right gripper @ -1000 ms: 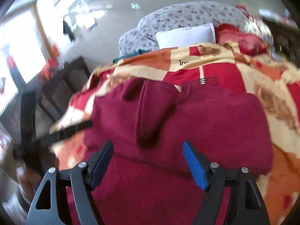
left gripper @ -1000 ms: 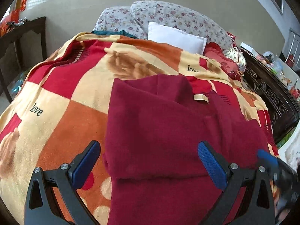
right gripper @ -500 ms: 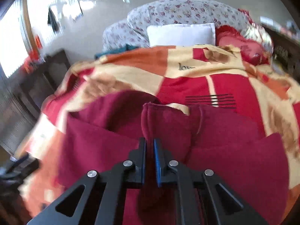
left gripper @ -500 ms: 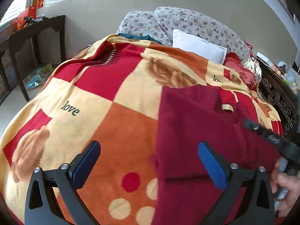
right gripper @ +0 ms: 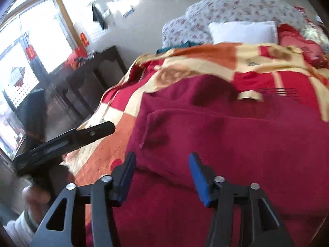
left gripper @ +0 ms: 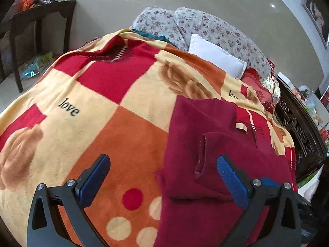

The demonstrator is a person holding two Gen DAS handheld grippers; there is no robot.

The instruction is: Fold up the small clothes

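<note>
A dark red fleece garment (left gripper: 216,160) lies on the checked blanket (left gripper: 107,103), with one part folded across its body; a cream neck label (left gripper: 241,126) shows at its far end. My left gripper (left gripper: 162,177) is open and empty over the garment's left edge. In the right wrist view the garment (right gripper: 236,144) fills the middle. My right gripper (right gripper: 162,173) is open and empty just above its near fold. The left gripper's black body (right gripper: 67,142) shows at the left there.
The bed holds floral pillows (left gripper: 205,26) and a white pillow (left gripper: 216,55) at the head. A dark wooden table (left gripper: 39,14) stands left of the bed. A dark carved cabinet (left gripper: 302,140) stands on the right. A window (right gripper: 30,47) is at the left.
My right gripper was shut on a garment fold half a second ago; it has let go and opened. The fold now lies across the garment. My left gripper stayed open.
</note>
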